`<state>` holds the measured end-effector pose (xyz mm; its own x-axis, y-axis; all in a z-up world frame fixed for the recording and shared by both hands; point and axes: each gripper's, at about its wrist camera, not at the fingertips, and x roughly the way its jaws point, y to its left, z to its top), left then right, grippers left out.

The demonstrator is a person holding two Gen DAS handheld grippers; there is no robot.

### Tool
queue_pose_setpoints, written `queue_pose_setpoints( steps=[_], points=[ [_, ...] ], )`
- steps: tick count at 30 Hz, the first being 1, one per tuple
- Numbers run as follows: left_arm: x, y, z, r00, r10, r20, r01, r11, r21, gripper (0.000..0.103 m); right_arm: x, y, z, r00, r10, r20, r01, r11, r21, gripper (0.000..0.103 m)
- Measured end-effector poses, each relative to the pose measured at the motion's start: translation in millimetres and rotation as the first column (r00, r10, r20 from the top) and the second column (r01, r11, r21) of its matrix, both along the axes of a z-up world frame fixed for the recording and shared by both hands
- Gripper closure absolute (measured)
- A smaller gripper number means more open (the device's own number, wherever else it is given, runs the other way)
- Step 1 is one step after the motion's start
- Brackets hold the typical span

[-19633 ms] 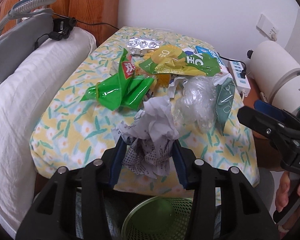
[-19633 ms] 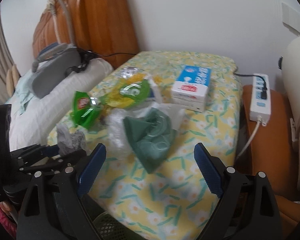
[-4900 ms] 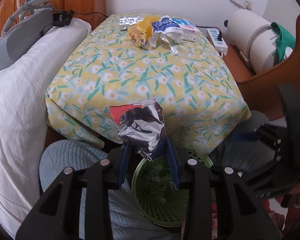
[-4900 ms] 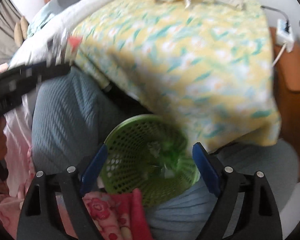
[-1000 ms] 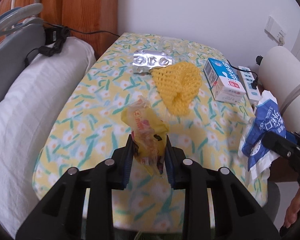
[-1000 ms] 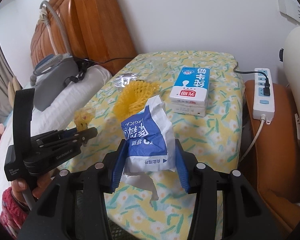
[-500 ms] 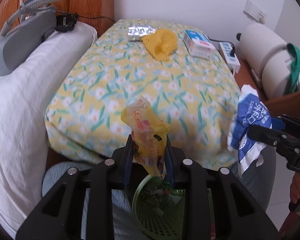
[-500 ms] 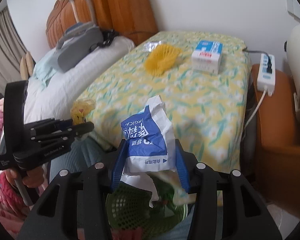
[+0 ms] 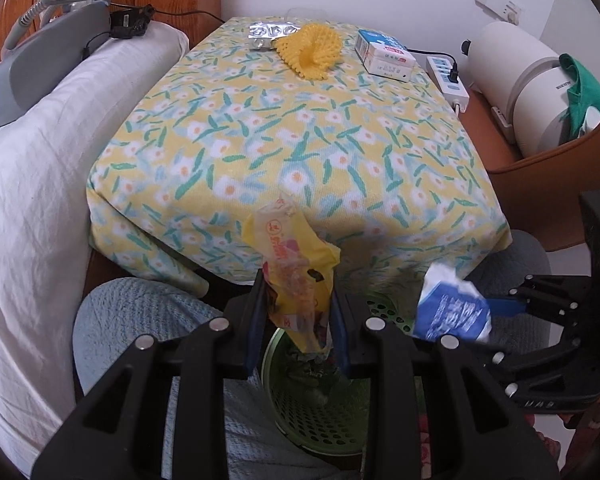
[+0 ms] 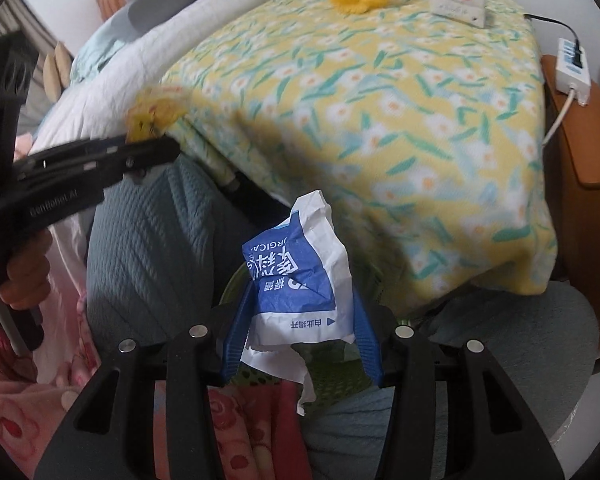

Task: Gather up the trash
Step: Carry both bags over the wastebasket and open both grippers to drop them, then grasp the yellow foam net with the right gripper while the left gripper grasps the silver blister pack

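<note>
My left gripper (image 9: 298,312) is shut on a crumpled yellow wrapper (image 9: 292,272), held above the green mesh bin (image 9: 320,408) below the table's front edge. My right gripper (image 10: 300,336) is shut on a blue and white paper bag (image 10: 300,280), also over the bin (image 10: 340,376), which it mostly hides. The bag shows in the left wrist view (image 9: 452,312) at the right. On the far end of the flowered tablecloth (image 9: 300,128) lie a yellow foam net (image 9: 310,50), a silver blister pack (image 9: 268,34) and a milk carton (image 9: 384,54).
A white pillow (image 9: 40,160) with a grey device (image 9: 40,52) lies left of the table. A power strip (image 9: 448,76), a white cylinder appliance (image 9: 520,76) and a brown chair (image 9: 540,140) stand at the right. My knees in grey-blue cloth (image 9: 140,320) flank the bin.
Both grippers have pulled back from the table and dropped lower, carrying the yellow wrapper and the blue bag over the green bin.
</note>
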<state>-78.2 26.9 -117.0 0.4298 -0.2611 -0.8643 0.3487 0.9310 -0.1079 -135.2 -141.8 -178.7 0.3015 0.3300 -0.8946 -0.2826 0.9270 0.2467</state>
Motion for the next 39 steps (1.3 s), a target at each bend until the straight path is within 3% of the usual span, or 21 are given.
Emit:
queue_pose_setpoints(
  steps=[2, 4, 10, 16, 25, 28, 29, 30, 39],
  points=[
    [-2.0, -2.0, -0.8, 1.0, -0.006, -0.001, 0.006, 1.0, 0.001, 0.075, -1.2, 5.4, -11.5, 0.998, 0.04, -0.049, -0.041, 0.999, -0.029, 0.035],
    [-4.2, -4.0, -1.8, 1.0, -0.013, -0.004, 0.013, 1.0, 0.002, 0.075, -1.7, 5.9, -16.3, 0.997, 0.038, -0.062, -0.041, 0.998, -0.047, 0.024],
    [-9.9, -10.6, -4.5, 0.999, -0.041, -0.014, 0.041, 0.999, 0.002, 0.075, 1.3, -16.5, -6.3, 0.998, -0.064, -0.015, 0.063, 0.997, -0.046, 0.011],
    [-14.3, -18.2, -7.9, 0.998, -0.065, -0.027, 0.065, 0.998, -0.002, 0.075, 13.3, -35.5, 9.9, 0.984, -0.166, 0.062, 0.169, 0.984, -0.048, 0.005],
    [-21.0, -28.5, -11.6, 0.994, -0.105, -0.036, 0.106, 0.994, 0.01, 0.072, 24.0, -45.4, 13.1, 0.976, -0.205, 0.067, 0.208, 0.977, -0.043, 0.005],
    [-24.1, -31.6, -9.6, 0.993, -0.114, -0.016, 0.115, 0.993, 0.025, 0.036, 26.1, -44.2, 10.8, 0.976, -0.209, 0.066, 0.212, 0.976, -0.049, 0.005],
    [-25.1, -31.6, -8.3, 0.994, -0.112, -0.005, 0.112, 0.993, 0.026, 0.019, 27.1, -44.6, 10.7, 0.975, -0.21, 0.065, 0.213, 0.976, -0.049, 0.005],
    [-26.3, -31.9, -6.0, 0.994, -0.109, 0.013, 0.108, 0.994, 0.026, 0.01, 27.1, -43.7, 10.8, 0.975, -0.211, 0.065, 0.214, 0.976, -0.049, 0.005],
    [-26.0, -34.3, -4.8, 0.994, -0.111, 0.016, 0.111, 0.993, 0.04, 0.008, 25.7, -44.5, 10.9, 0.976, -0.21, 0.063, 0.213, 0.976, -0.05, 0.005]
  ],
)
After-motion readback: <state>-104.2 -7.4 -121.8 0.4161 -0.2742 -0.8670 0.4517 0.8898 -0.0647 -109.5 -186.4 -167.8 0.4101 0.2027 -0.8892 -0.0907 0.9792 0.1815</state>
